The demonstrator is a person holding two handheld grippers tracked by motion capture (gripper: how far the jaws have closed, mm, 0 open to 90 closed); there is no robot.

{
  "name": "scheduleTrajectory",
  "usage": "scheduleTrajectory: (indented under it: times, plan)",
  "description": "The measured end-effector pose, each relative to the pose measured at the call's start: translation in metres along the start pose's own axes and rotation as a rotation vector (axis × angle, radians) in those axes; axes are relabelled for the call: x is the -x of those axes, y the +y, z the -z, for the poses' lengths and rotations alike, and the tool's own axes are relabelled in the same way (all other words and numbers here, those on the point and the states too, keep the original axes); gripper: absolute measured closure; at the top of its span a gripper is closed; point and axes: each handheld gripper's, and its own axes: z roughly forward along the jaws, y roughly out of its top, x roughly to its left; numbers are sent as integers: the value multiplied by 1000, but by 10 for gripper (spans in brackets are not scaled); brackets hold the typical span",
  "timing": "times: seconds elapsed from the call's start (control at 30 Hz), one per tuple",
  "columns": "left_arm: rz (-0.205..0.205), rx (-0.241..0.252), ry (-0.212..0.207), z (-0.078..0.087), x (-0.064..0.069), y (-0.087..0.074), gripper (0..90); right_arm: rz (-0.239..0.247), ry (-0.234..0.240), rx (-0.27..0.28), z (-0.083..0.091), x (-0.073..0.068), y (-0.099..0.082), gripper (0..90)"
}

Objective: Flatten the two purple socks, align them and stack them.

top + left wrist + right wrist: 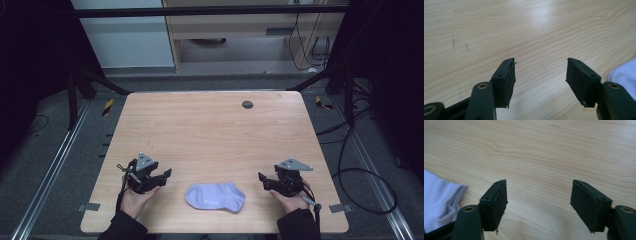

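A pale lilac sock (215, 196) lies flat near the front edge of the wooden table (210, 130), between my two hands. My left gripper (162, 176) sits to the sock's left, open, with bare wood between its pads. In the left gripper view (540, 68) a corner of the sock (624, 75) peeks in at the right edge. My right gripper (263, 181) rests to the sock's right, open and holding nothing. The right gripper view (539, 195) has the sock (439, 202) at its lower left, apart from the jaws.
A small dark round grommet (247, 104) is set in the table near its far edge. Metal rails (55, 165) run along both sides of the table, and cables (360, 170) lie on the floor at the right. A cabinet stands beyond the table.
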Motion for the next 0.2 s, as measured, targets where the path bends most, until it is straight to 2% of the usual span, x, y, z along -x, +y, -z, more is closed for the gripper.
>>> scheduleTrajectory:
  times: [0.2]
  plan:
    - [9, 12, 16, 1, -15, -3, 341, -16, -39, -7, 1, 15, -4, 244]
